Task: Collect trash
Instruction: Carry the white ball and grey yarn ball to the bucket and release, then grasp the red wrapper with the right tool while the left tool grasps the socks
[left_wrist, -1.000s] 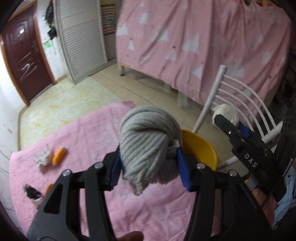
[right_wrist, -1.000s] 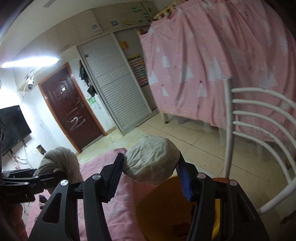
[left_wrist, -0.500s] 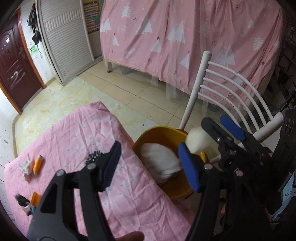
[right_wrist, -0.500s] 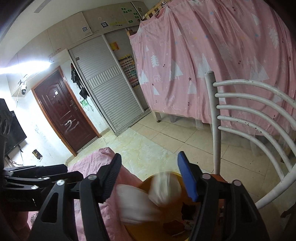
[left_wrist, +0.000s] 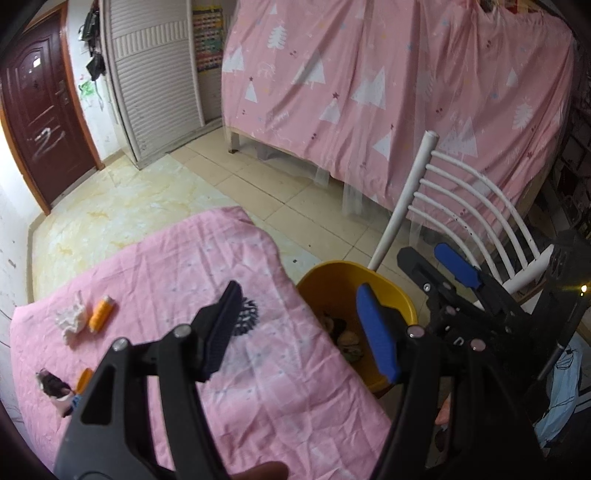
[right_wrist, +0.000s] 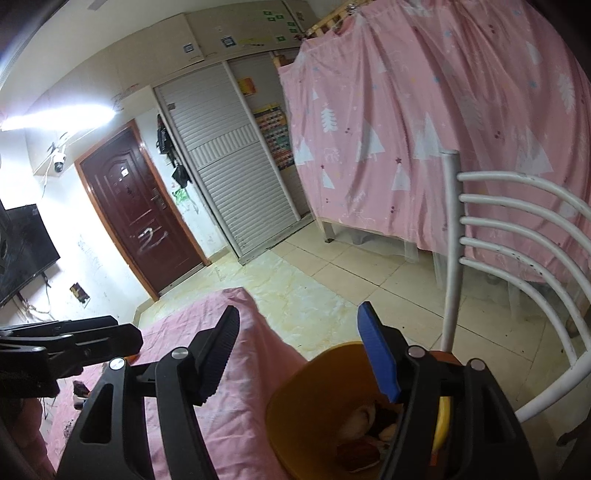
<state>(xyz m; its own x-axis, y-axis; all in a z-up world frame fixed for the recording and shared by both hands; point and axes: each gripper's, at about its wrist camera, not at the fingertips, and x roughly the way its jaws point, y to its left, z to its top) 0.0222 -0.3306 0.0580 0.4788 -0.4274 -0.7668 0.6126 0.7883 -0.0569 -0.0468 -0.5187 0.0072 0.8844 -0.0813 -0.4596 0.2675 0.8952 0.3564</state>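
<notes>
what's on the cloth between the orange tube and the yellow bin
Left wrist view: only a dark spiky print on bare pink cloth between orange tube and yellow bin.

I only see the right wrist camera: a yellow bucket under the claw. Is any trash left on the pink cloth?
Observer: Yes, a crumpled white tissue lies near the far left edge of the pink cloth.
Visitor: Anything near it?
Observer: A small orange tube lies close beside it, on its right.
Visitor: Is the left claw carrying something?
Observer: No. The left claw has just been opening its jaws, and nothing sits between them.
</notes>
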